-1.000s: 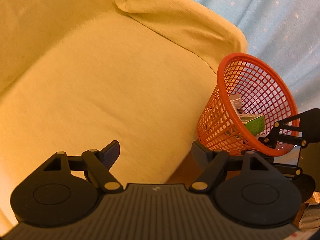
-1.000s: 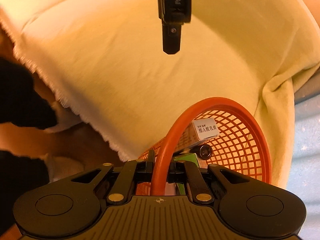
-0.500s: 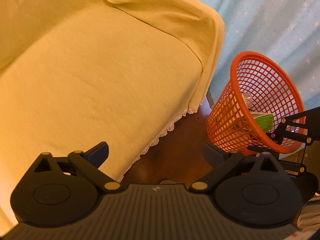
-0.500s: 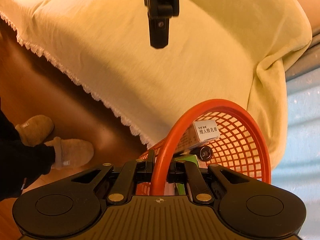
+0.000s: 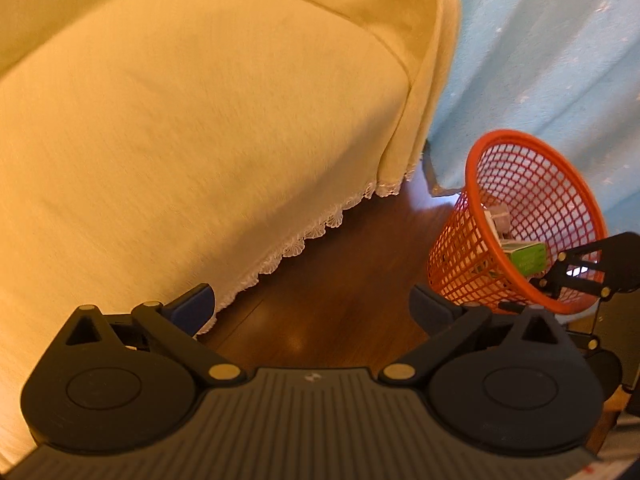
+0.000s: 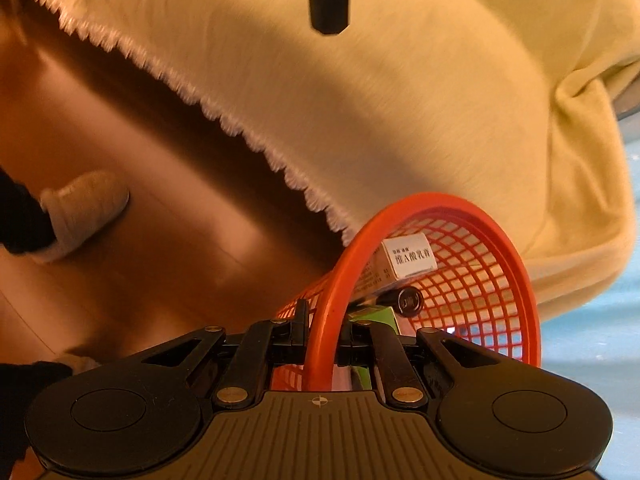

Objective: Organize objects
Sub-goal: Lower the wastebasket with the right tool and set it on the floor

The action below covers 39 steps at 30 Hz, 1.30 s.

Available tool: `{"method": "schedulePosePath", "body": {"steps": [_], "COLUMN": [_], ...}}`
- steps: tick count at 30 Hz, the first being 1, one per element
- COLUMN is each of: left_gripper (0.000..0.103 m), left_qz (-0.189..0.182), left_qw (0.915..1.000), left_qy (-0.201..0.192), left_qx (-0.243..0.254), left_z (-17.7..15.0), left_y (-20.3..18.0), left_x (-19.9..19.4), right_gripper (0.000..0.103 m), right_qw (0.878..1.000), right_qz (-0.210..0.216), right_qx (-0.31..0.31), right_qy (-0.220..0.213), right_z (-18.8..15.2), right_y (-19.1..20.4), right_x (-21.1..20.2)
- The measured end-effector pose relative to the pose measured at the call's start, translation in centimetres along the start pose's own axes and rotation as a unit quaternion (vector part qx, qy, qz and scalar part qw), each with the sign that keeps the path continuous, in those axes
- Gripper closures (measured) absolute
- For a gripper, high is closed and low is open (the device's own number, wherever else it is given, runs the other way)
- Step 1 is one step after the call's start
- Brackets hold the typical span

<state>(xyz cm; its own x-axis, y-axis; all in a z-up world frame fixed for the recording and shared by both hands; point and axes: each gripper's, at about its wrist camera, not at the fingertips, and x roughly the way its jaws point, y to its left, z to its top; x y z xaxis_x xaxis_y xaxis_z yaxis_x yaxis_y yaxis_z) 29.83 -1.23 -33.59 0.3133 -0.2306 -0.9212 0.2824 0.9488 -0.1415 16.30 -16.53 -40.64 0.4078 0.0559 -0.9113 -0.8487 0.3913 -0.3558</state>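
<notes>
Beside the yellow-covered bed [image 5: 208, 128], the orange mesh basket [image 6: 476, 272] hangs tilted in the air, its rim clamped between the closed fingers of the right gripper [image 6: 324, 344]. Inside it lie a white box [image 6: 408, 258] with printed text, a green box [image 5: 528, 256] and a small dark round thing too blurred to name.

A second ago the basket was pressed up against the bedspread; now both views show it drawn away from the bed and over the brown wooden floor [image 5: 328, 280], with the lace hem [image 5: 304, 236] and the blue curtain [image 5: 540, 80] coming into sight behind it. The left gripper [image 5: 312, 308] has swung back with it, its fingers spread wide and holding nothing, well apart from the basket. A slippered foot [image 6: 84, 208] of the person stands on the floor to the left in the right view.

My reading is that the collecting is done and the basket is being carried to where it belongs, probably down onto the floor near the curtain. With the basket leaning this far, the boxes could slide toward the rim, so it wants levelling before it is set down.
</notes>
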Motion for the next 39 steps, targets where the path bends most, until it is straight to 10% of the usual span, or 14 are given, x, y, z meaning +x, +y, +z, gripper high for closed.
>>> {"method": "schedulePosePath", "body": {"steps": [19,27,31,39], "left_gripper": [0.002,0.002,0.002,0.002], "left_qz": [0.012,0.012,0.006,0.011], "left_qw": [0.9979,0.9981,0.9985,0.9984], "left_qy": [-0.005,0.010,0.002,-0.002], "left_qx": [-0.064,-0.059,-0.055,-0.055], "left_z": [-7.4,-8.6,-8.5,-7.8], "left_y": [0.4,0.8,0.8,-0.2], "left_x": [22.0,23.3,22.2,15.3], "right_gripper": [0.095,0.093,0.035,0.035], "right_qw": [1.000,0.998,0.994,0.982], "right_qz": [-0.012,-0.019,0.002,0.002], "right_qx": [0.019,0.058,0.105,0.187], "right_qy": [-0.016,-0.016,-0.014,-0.018], "right_z": [-5.4,-4.3,-4.4,-5.1], "right_y": [0.5,1.4,0.9,0.3], "right_x": [30.6,32.0,30.9,21.1]}}
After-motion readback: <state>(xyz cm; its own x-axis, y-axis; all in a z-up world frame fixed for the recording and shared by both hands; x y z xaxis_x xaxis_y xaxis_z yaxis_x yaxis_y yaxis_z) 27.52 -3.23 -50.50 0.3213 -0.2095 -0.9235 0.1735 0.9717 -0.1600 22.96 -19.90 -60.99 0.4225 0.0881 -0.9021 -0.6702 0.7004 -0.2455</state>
